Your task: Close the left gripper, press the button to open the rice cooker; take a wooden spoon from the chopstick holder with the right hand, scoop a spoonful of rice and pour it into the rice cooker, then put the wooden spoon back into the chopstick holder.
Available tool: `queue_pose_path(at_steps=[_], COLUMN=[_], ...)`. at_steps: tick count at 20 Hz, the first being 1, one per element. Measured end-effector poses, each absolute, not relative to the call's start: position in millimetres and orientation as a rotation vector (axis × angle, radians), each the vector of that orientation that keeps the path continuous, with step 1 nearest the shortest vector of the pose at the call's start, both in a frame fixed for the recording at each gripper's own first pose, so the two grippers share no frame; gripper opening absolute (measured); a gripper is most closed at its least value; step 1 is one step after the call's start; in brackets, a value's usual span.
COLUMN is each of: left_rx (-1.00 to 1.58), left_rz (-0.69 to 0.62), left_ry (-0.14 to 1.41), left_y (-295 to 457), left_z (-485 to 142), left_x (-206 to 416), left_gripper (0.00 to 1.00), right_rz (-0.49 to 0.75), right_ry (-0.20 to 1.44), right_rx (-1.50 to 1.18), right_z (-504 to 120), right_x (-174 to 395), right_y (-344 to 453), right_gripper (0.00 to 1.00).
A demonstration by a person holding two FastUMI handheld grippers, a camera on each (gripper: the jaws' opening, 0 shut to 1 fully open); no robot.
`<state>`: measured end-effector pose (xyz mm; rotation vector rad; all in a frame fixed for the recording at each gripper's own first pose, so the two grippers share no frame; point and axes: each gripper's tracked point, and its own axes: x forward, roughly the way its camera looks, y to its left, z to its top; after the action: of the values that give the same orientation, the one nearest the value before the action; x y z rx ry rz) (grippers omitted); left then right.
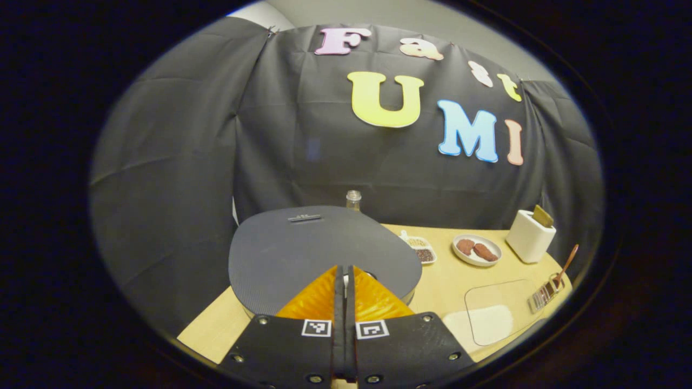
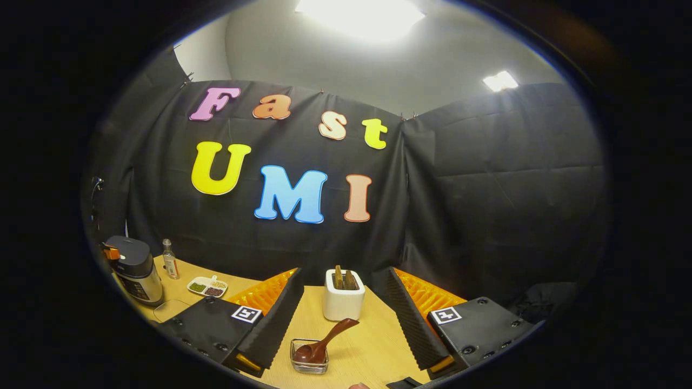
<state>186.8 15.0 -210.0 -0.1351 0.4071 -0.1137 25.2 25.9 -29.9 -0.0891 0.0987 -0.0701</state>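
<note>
Holding my left claw [image 1: 344, 281] fully closed just over the rice cooker [image 1: 319, 254], lid still down; the button press remains undone. My right claw [image 2: 343, 319] stands wide, empty, facing the chopstick holder [image 2: 343, 300]. The wooden spoon [image 2: 324, 340] rests untouched in a wire basket [image 2: 309, 363], handle angled up-right, bowl low.

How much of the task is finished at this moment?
Done: the left tool is shut. In hand: it sits over the cooker, whose lid is still down. Left: everything with the spoon, which lies in a small wire basket, not yet gripped, between the open fingers of the right tool.
</note>
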Motion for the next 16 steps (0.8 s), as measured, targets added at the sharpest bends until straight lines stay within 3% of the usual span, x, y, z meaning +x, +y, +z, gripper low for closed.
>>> queue_pose_path(at_steps=[1, 5, 16], left_rx=[-0.120, -0.086, -0.040], left_rz=[-0.112, -0.106, -0.001], left_ry=[0.385, 0.371, 0.141], left_y=[16, 15, 47], left_z=[-204, -194, -76], left_x=[187, 189, 186], left_gripper=[0.06, 0.02, 0.00], right_rz=[-0.062, -0.051, -0.043], right_ry=[0.095, 0.073, 0.072], right_rx=[-0.089, -0.087, -0.036], right_z=[-29, -23, -27], right_x=[26, 27, 30], right_y=[28, 27, 9], right_gripper=[0.98, 0.98, 0.98])
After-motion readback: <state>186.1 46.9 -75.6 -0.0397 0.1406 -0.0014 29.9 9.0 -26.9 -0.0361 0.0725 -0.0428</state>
